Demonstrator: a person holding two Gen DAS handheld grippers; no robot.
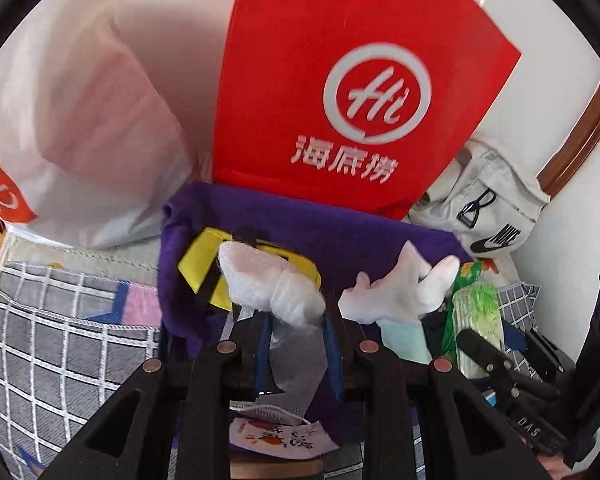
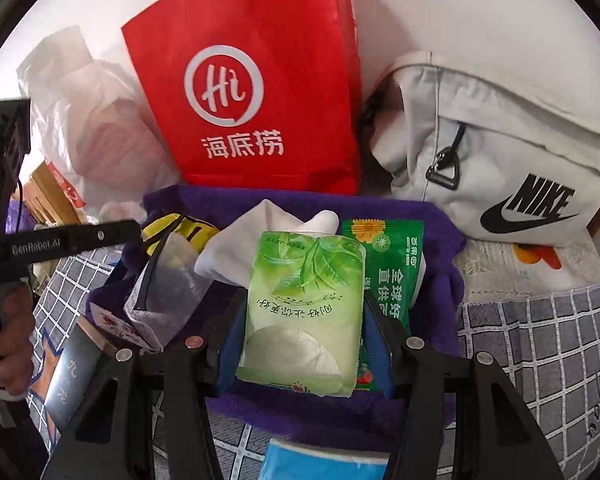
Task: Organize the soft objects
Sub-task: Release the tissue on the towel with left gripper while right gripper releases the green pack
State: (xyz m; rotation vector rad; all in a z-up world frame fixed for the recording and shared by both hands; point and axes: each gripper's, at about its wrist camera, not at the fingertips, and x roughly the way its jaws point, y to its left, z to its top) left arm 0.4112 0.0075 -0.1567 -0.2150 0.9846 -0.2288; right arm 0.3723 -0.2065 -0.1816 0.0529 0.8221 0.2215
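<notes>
Right wrist view: right gripper clamps a green tissue pack over the purple cloth, red paper bag standing behind it. Left gripper pinches a gauzy white pouch over the same cloth, white sock lying just to its right

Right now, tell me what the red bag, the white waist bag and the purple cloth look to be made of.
Red bag: probably paper, matte, with sharp creases and flat panels.
White waist bag: woven fabric, stitched seams, metal clip.
Purple cloth: fuzzy felt or fleece, soft edges.
</notes>
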